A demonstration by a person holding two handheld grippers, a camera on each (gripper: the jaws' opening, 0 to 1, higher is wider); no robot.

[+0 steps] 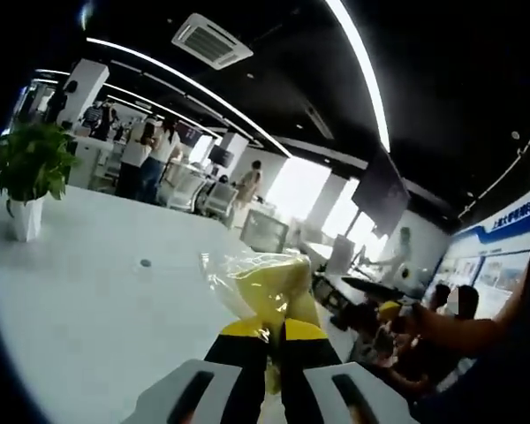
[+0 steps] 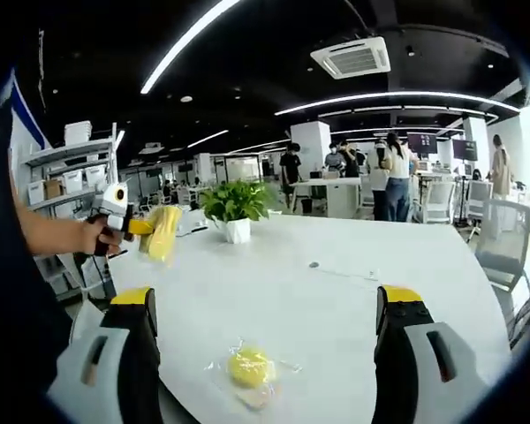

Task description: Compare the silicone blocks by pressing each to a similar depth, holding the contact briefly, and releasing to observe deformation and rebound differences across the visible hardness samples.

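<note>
Left gripper view: the left gripper [image 1: 267, 340] is closing its yellow-tipped jaws on a yellow silicone block in a clear bag [image 1: 263, 284], lifting it clear of the white table [image 1: 79, 309]. The jaws are standing nearly together, with only the crumpled plastic and the bag's lower edge between them. A potted plant [image 1: 28, 172] is standing on the table at the far left of this view, and a small dark spot [image 1: 145, 262] is lying on the tabletop between plant and bag. People are standing beyond the table, near desks and chairs.

Right gripper view: the right gripper [image 2: 265, 331] is hovering above the table with its jaws spread wide, holding nothing. Between and below its jaws, a second bagged yellow block [image 2: 249, 368] is lying flat on the tabletop. At the left of this view, a hand [image 2: 95, 237] is holding the left gripper, which is raising the first bagged block above the table's edge. The potted plant is standing just beyond it, and a ceiling air vent [image 2: 353, 57] is showing overhead.
</note>
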